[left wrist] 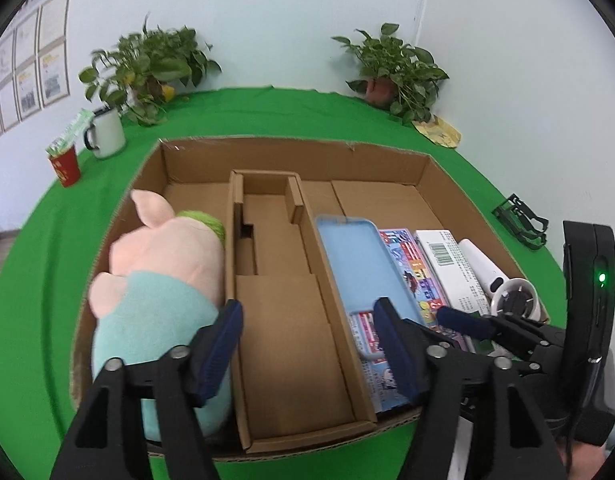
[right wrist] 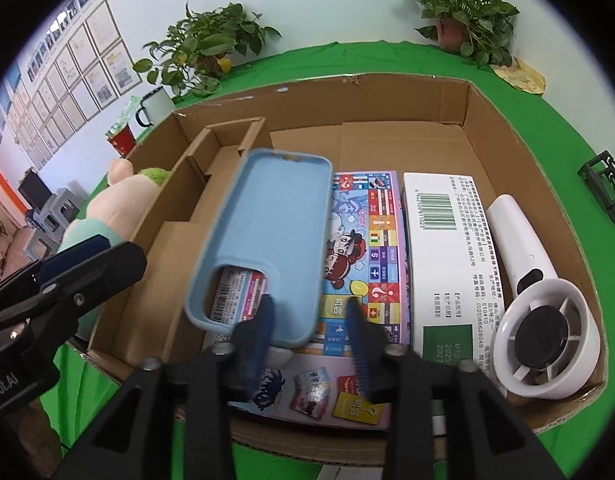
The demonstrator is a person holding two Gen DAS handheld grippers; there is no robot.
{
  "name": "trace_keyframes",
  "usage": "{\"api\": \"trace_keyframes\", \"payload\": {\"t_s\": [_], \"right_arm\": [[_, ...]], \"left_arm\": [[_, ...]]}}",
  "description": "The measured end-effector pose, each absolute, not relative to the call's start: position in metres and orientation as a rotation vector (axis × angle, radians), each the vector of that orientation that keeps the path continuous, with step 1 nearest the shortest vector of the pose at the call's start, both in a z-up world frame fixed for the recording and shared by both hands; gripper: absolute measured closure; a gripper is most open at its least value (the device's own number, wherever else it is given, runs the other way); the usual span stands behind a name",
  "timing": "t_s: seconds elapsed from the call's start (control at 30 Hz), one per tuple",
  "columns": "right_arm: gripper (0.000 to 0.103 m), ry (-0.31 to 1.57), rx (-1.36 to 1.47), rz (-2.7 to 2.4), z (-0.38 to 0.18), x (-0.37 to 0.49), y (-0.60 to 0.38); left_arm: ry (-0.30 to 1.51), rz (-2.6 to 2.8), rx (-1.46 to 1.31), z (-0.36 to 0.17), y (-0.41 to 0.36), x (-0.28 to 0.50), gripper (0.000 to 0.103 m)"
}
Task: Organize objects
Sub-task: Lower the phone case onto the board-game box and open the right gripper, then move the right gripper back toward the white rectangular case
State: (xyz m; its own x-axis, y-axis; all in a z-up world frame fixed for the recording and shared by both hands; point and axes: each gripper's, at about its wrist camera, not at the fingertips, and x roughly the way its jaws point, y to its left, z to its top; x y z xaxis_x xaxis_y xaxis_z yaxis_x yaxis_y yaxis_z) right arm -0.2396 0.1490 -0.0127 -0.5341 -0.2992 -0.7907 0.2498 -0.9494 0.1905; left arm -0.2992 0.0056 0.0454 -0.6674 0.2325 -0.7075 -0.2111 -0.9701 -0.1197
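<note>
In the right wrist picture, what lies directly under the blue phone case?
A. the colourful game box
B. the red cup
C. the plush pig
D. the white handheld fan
A: the blue phone case rests tilted on the colourful game box, whose print shows through the case's camera opening.

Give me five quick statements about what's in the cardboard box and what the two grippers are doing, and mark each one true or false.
1. The plush pig lies in the box's left section. True.
2. The blue phone case rests partly on the colourful game box. True.
3. The left gripper is shut on the plush pig. False: its jaws are open, holding nothing.
4. The white handheld fan sits on the green cloth outside the cardboard box. False: it lies inside, at the right wall.
5. The middle cardboard insert holds the white barcode box. False: the insert is empty.
</note>
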Motion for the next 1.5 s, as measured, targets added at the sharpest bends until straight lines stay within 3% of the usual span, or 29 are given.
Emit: {"api": "trace_keyframes", "payload": {"t_s": [0.1, 0.27, 0.4, 0.67, 0.83, 1.07, 1.27, 1.37, 1.5], "right_arm": [[0.026, -0.055, 1.239, -2.502, -0.008, -0.235, 0.149], [0.019, 0.036, 1.162, -2.537, 0.000, -0.219, 0.152], [0.011, 0.124, 1.012, -2.618, 0.015, -0.192, 0.157], [0.011, 0.127, 0.882, -2.718, 0.028, -0.140, 0.189], [0.010, -0.003, 0.965, -2.664, 0.004, -0.106, 0.213], [0.010, -0.033, 1.157, -2.543, -0.039, -0.086, 0.214], [0.010, -0.026, 1.119, -2.563, -0.040, -0.080, 0.205], [0.012, -0.031, 1.125, -2.568, -0.042, -0.082, 0.203], [0.013, -0.038, 1.130, -2.581, -0.042, -0.086, 0.206]], "left_arm": [[0.015, 2.725, -1.092, 0.051, 0.004, -0.287, 0.019], [0.067, 2.820, -0.969, 0.060, 0.006, -0.260, 0.016], [0.092, 2.922, -0.796, 0.075, 0.011, -0.227, 0.000], [0.144, 3.025, -0.677, 0.081, 0.026, -0.177, 0.000], [0.119, 2.939, -0.798, 0.057, 0.041, -0.155, 0.000], [-0.030, 2.550, -1.090, 0.005, 0.070, -0.165, 0.000], [-0.145, 2.285, -1.218, -0.022, 0.083, -0.181, 0.001], [-0.207, 2.210, -1.258, -0.030, 0.084, -0.191, 0.004], [-0.331, 2.094, -1.331, -0.041, 0.082, -0.207, 0.026]]}}
